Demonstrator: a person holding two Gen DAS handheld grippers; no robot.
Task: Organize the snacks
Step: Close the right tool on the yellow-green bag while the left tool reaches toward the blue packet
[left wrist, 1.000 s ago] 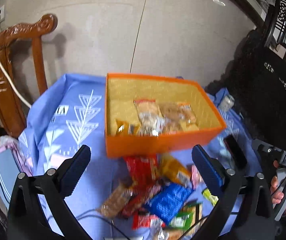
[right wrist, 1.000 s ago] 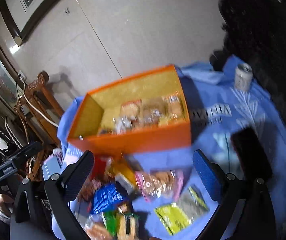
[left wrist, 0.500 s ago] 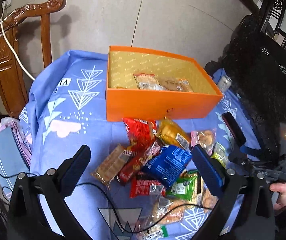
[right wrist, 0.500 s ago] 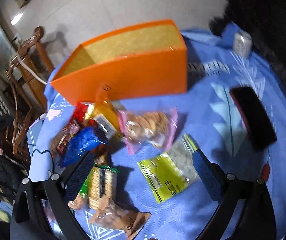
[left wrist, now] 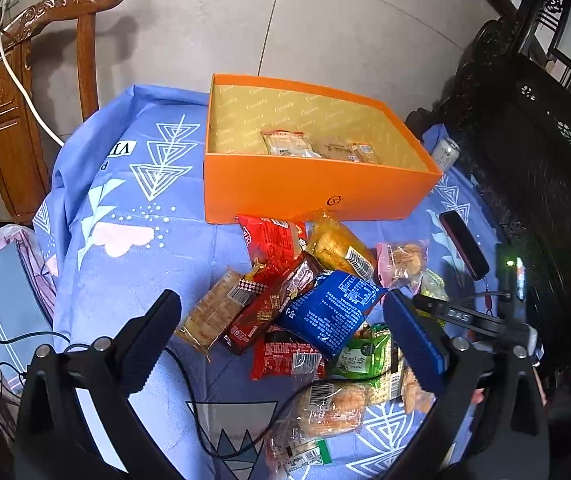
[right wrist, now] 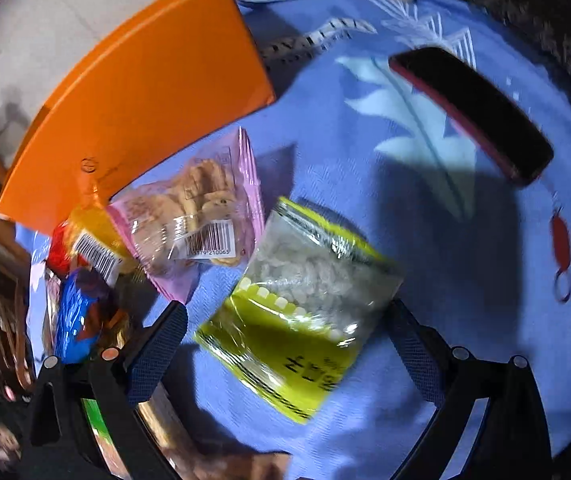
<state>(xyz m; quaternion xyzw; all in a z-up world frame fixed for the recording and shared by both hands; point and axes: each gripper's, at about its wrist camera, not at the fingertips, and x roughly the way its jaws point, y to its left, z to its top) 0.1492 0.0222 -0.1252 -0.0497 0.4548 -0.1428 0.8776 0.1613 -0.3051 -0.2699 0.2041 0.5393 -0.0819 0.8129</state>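
An orange box (left wrist: 317,192) stands on the blue cloth with a few snack packs (left wrist: 285,142) inside. Several loose snacks lie in front of it, among them a blue pack (left wrist: 329,312) and a red pack (left wrist: 273,248). My left gripper (left wrist: 285,332) is open and empty, held above this pile. My right gripper (right wrist: 285,344) is open, low over a yellow-green clear pack (right wrist: 301,312), its fingers on either side of it. A pink cookie pack (right wrist: 197,216) lies beside that, next to the orange box (right wrist: 141,96).
A black phone (right wrist: 473,112) lies on the cloth to the right, also in the left wrist view (left wrist: 463,248). A can (left wrist: 445,152) stands behind the box's right corner. A wooden chair (left wrist: 17,92) stands at the far left. A cable (left wrist: 205,396) crosses the cloth.
Both grippers pulled back from the box and dropped toward the snacks. The right gripper came down close over the yellow-green pack.
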